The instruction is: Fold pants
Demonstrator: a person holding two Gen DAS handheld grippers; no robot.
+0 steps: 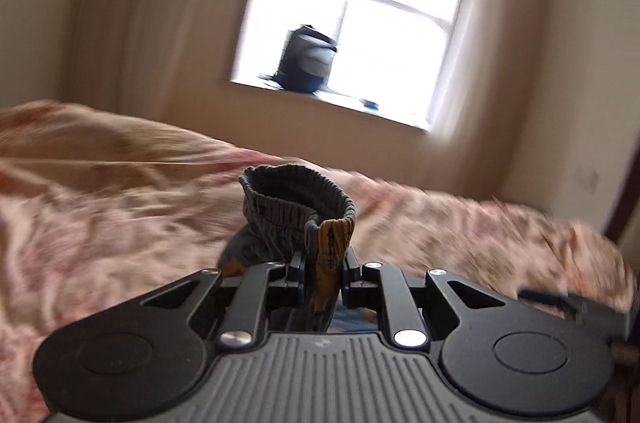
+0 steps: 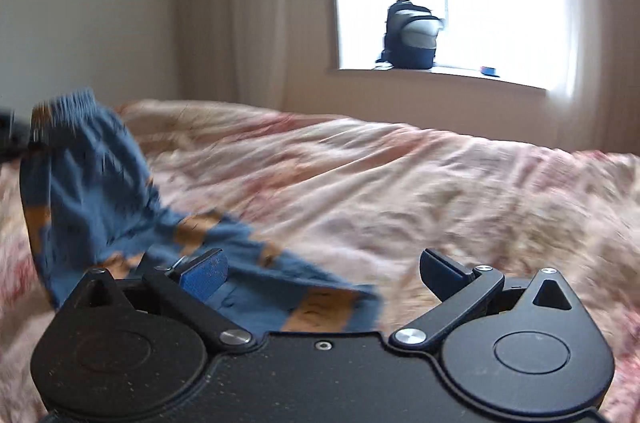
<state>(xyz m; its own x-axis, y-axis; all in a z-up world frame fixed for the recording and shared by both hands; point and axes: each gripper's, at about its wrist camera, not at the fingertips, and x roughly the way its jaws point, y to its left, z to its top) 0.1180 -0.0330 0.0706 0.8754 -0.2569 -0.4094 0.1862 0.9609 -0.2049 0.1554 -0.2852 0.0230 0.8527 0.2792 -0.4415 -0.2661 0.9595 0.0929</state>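
Here, the pants (image 1: 298,219) are seen clamped at their elastic waistband between the fingers of the left gripper (image 1: 322,271), whose jaws are drawn together on the cloth. The gathered grey-blue waistband is held up in a loop above the fingertips, with an orange patch of the fabric pinched right between them. From the right wrist view the same pants (image 2: 100,191) are shown as a blue garment with orange stripes, lifted at the far left by the waistband and trailing down across the bedspread (image 2: 400,183) toward the camera. The lower part of the cloth is spread flat just in front of the right gripper (image 2: 324,271), whose fingers are set wide apart with nothing held; the blue-padded left finger (image 2: 204,273) is seen over the fabric, though contact cannot be told. The bed is covered by a pink and cream floral bedspread, much blurred. Beyond it, a dark backpack (image 2: 412,39) is stood on the sill of a bright window (image 2: 500,3), beside a pale curtain (image 2: 248,3).
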